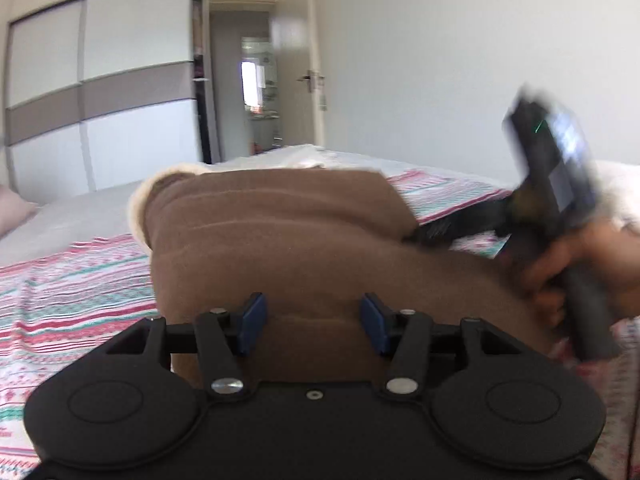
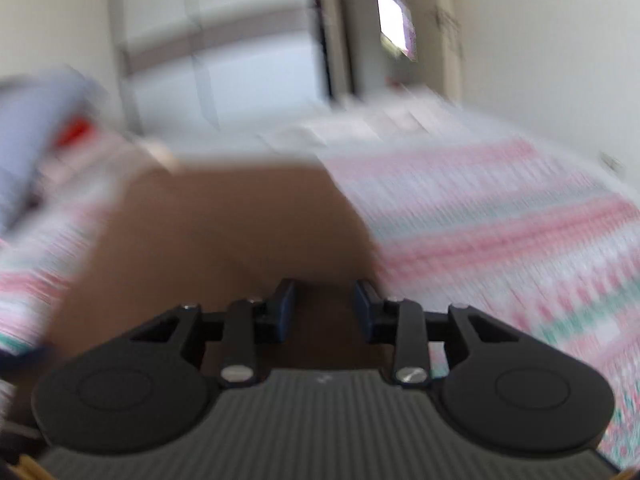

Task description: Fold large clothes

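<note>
Striped bedspread [image 1: 60, 292] beneath brown garment [image 1: 280, 240], left claw [image 1: 314, 322] above.

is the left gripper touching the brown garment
Cannot tell: in the left wrist view the left gripper is open over the brown garment, but no contact or gap shows plainly.

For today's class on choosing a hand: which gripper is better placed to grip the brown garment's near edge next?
Left. The left gripper is open and steady, squarely over the brown garment. The right gripper, also open, is blurred in motion nearer its right edge.

Both wrist views low, close, facing wardrobe [image 1: 100, 92] (shared).
</note>
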Action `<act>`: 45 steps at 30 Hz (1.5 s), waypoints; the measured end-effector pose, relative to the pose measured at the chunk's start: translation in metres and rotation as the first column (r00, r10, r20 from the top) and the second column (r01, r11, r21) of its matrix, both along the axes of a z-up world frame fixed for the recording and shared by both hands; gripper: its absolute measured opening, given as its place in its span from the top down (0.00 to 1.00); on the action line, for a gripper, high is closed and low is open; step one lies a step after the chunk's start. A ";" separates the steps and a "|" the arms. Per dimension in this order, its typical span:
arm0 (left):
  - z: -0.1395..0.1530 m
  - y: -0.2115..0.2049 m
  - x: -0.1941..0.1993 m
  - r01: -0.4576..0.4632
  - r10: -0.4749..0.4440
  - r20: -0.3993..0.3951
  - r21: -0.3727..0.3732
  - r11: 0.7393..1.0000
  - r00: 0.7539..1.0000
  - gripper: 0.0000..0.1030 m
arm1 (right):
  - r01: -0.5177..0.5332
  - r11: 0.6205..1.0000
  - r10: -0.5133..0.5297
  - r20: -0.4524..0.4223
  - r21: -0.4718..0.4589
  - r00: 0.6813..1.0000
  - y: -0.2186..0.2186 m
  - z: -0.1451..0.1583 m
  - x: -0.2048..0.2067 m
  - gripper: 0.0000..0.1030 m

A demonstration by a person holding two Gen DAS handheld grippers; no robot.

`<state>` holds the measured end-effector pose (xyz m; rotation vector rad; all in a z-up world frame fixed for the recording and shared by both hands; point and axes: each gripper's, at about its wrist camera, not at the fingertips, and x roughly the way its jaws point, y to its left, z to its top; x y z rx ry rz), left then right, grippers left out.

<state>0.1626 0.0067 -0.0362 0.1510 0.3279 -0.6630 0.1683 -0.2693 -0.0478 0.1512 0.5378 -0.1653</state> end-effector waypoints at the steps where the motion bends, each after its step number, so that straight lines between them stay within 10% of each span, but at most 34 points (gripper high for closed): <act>1: 0.005 0.001 -0.001 0.004 -0.004 -0.008 -0.001 1.000 1.000 0.48 | 0.016 0.999 -0.015 -0.015 0.035 1.000 -0.007 -0.007 -0.001 0.69; 10: 0.044 -0.008 0.055 -0.115 0.114 0.041 0.029 0.993 0.993 0.47 | 0.035 0.998 -0.034 0.030 -0.044 0.999 0.021 0.010 0.001 0.62; 24: 0.004 -0.070 0.190 -0.255 0.270 -0.012 0.297 0.920 0.963 0.40 | 0.049 0.980 -0.048 -0.010 0.195 0.999 -0.007 0.007 0.022 0.45; 29: 0.017 -0.068 0.163 -0.296 0.284 0.084 0.283 0.912 0.955 0.40 | 0.063 0.950 -0.054 -0.036 0.305 0.998 -0.021 -0.003 0.023 0.38; 33: 0.044 -0.037 0.117 -0.274 0.277 0.001 0.145 0.951 0.961 0.41 | 0.045 0.931 -0.046 -0.008 0.363 0.999 -0.028 0.010 0.009 0.37; 40: 0.058 -0.013 0.029 -0.233 0.235 -0.076 0.031 0.972 0.969 0.40 | -0.055 0.967 0.037 0.076 0.251 0.996 -0.001 0.041 -0.033 0.37; 45: 0.027 -0.018 -0.005 -0.243 0.254 -0.142 0.091 0.966 0.957 0.40 | -0.067 0.989 0.073 -0.040 0.131 0.997 0.020 0.036 -0.055 0.37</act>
